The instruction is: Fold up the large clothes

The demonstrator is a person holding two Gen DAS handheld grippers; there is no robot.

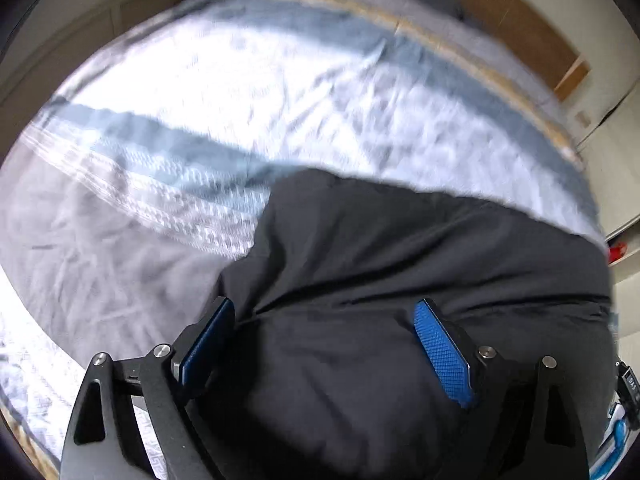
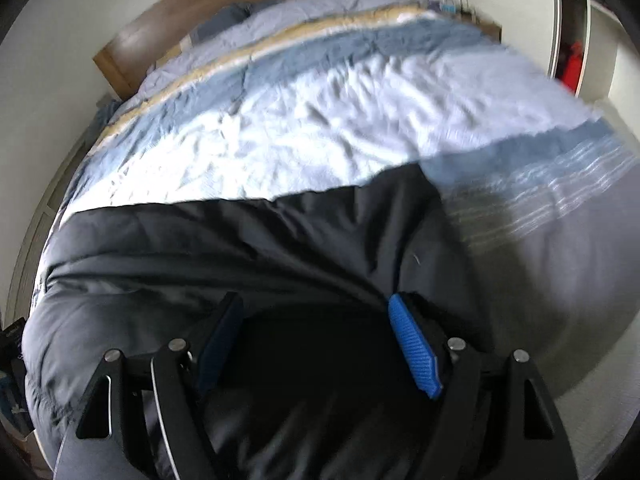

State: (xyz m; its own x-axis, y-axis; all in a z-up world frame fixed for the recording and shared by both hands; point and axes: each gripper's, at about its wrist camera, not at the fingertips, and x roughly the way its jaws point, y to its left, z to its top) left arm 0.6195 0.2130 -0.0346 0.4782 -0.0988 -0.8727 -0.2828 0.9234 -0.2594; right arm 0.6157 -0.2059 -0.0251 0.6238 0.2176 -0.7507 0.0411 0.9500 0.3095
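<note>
The right claw (image 2: 320,344) points down at a dark padded garment (image 2: 256,252), its jaws standing wide apart, with the blue pads (image 2: 414,350) clear of each other and dark cloth lying between and below them. Whether the pads press the cloth cannot be told. The garment spreads ahead of the claw and off to its left over a bed (image 2: 300,120), whose striped blue and white cover lies beyond the claw. Farther on stands a wooden headboard (image 2: 224,4). To the far right is something red (image 2: 574,66), blurred.
</note>
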